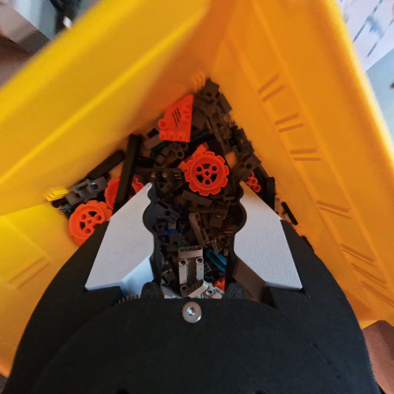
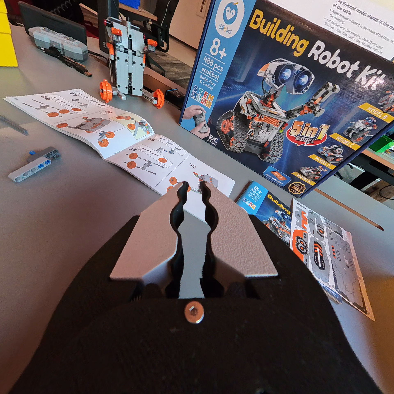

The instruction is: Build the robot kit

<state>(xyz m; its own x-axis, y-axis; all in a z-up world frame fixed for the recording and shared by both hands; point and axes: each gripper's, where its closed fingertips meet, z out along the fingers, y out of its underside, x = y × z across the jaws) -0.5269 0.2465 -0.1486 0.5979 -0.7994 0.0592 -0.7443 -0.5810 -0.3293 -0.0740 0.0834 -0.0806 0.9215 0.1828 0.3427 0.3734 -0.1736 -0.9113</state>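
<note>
Right now your left gripper [image 1: 197, 193] points down into a corner of the yellow bin [image 1: 287, 106], fingers spread wide and holding nothing. Between and beyond them lies a heap of small parts [image 1: 198, 223], mostly dark grey and black. An orange gear wheel [image 1: 206, 173] sits just past the fingertips, a second orange wheel [image 1: 87, 220] lies to the left beside the left finger, and an orange triangular panel [image 1: 177, 120] rests farther back against the bin wall. A light grey connector [image 1: 189, 267] lies low between the fingers (whether anything touches them is hard to tell).

Your right gripper [image 2: 194, 185] hangs over the grey desk [image 2: 74, 223], fingers narrowly apart and empty, tips over the edge of the open manual [image 2: 119, 136]. Behind the manual stands a partly built model [image 2: 129, 64] with orange wheels. The kit box [image 2: 287, 96] stands to the right, a sticker sheet [image 2: 326, 255] lies on a booklet [image 2: 268, 204] below it, and a short grey beam [image 2: 34, 165] with blue pins lies at left.
</note>
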